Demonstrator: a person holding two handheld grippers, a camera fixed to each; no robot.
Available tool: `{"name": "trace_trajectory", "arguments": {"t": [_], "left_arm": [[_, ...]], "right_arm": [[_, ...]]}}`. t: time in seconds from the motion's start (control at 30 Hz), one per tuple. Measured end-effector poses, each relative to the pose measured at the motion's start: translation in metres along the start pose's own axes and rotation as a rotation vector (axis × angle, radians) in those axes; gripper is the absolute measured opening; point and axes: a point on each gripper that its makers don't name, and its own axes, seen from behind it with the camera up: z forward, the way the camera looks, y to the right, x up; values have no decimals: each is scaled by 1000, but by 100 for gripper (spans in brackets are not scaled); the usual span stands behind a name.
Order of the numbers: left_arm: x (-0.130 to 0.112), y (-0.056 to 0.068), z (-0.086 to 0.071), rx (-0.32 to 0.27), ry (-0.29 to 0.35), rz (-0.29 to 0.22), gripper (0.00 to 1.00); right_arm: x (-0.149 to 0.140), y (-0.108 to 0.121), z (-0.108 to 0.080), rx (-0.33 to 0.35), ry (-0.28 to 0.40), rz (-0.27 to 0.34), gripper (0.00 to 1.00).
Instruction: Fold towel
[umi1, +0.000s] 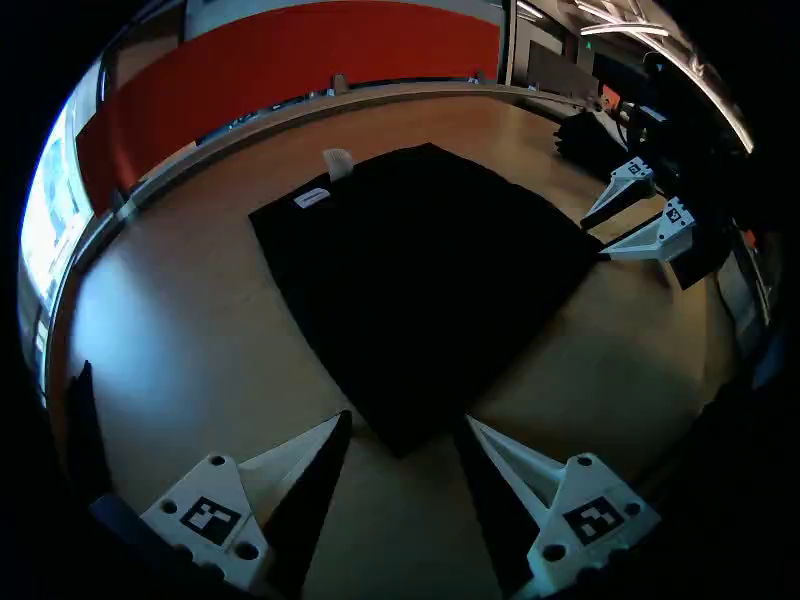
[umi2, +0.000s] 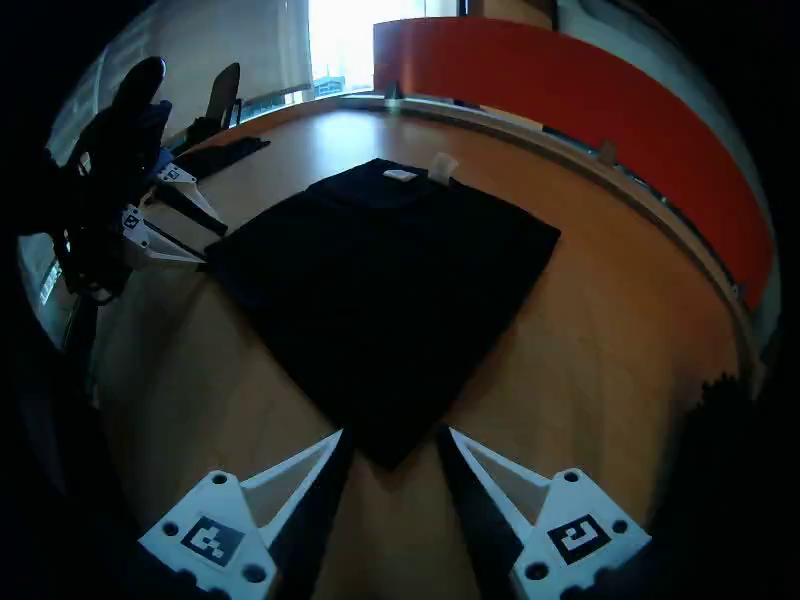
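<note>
A black towel (umi1: 420, 280) lies flat on the wooden table (umi1: 180, 330), turned like a diamond, with a white tag (umi1: 312, 197) near its far corner. My left gripper (umi1: 405, 425) is open, and the towel's nearest corner lies between its fingertips. At the towel's right corner, farther off, is the right gripper (umi1: 593, 240). In the right gripper view the towel (umi2: 385, 290) points a corner into the open right gripper (umi2: 392, 435). There the left gripper (umi2: 215, 248) sits at the towel's left corner, and the tag (umi2: 400, 175) lies at the far end.
A small white object (umi1: 338, 162) stands just beyond the towel's far corner. Dark cloth (umi2: 225, 150) lies on the table past the left gripper. A red partition (umi1: 300, 70) runs along the table's far edge. Chairs (umi2: 140, 90) stand by the window.
</note>
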Motion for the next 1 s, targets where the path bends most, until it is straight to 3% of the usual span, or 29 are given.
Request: {"name": "trace_trajectory", "arguments": {"t": [0.17,0.3,0.37,0.5,0.8,1.0], "left_arm": [[1,3,1,-6,-8,3,64],[2,7,1,-19,-18,24,47],[3,9,2,-23,-20,29,34],[4,9,2,-16,-21,17,18],[10,5,-3,-4,-13,-35,13],[29,0,-21,19,20,-45,13]], "right_arm": [[0,1,1,1,-4,4,44],[0,0,1,2,-8,8,31],[0,0,1,2,-9,11,24],[0,-3,0,13,-9,17,18],[13,-7,-8,19,26,15,17],[34,-6,-23,6,75,27,17]]}}
